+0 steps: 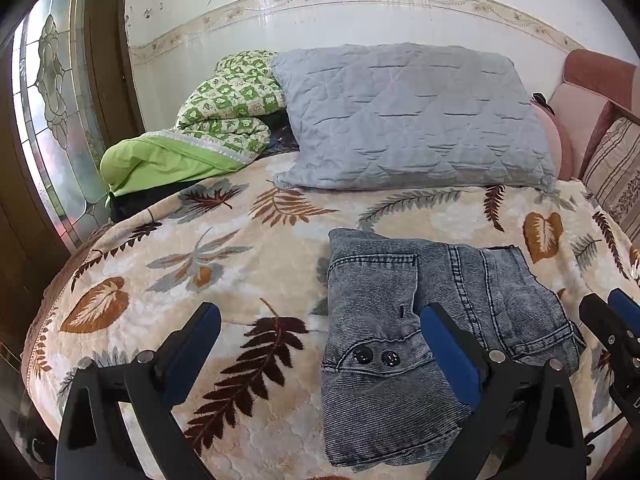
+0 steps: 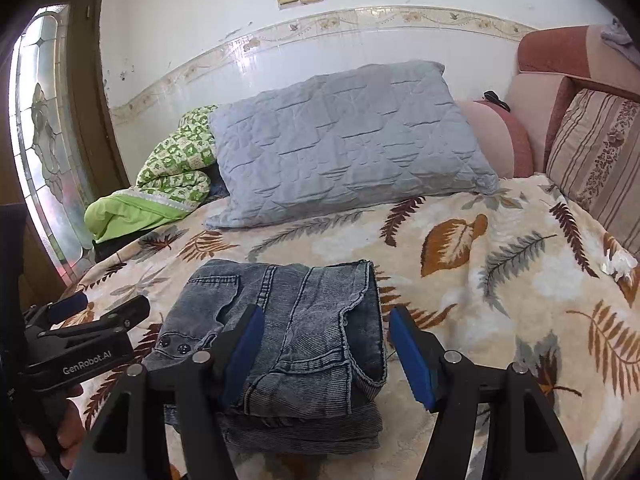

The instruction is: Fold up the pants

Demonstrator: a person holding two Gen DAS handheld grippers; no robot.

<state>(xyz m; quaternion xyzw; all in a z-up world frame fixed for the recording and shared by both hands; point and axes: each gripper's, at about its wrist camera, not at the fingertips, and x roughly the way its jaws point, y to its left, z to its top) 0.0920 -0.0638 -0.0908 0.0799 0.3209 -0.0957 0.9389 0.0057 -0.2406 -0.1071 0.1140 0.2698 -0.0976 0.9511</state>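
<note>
The grey-blue denim pants (image 1: pixel 420 336) lie folded in a thick stack on the leaf-patterned blanket (image 1: pixel 200 264). Two dark buttons show at the waistband. My left gripper (image 1: pixel 320 316) is open and empty; its right finger (image 1: pixel 448 344) is over the stack's left part, its left finger over bare blanket. In the right wrist view the pants (image 2: pixel 304 340) sit just ahead. My right gripper (image 2: pixel 326 320) is open and empty, with its jaws spread over the stack's right half. The left gripper (image 2: pixel 100 312) shows at the left edge there, and the right gripper (image 1: pixel 616 312) at the left wrist view's right edge.
A grey quilted pillow (image 1: pixel 408 120) leans at the back of the bed. A green patterned quilt (image 1: pixel 208 128) is bunched at the back left. A pink headboard and striped cushion (image 2: pixel 592 152) stand at the right. A glass door (image 1: pixel 52 112) is at the left.
</note>
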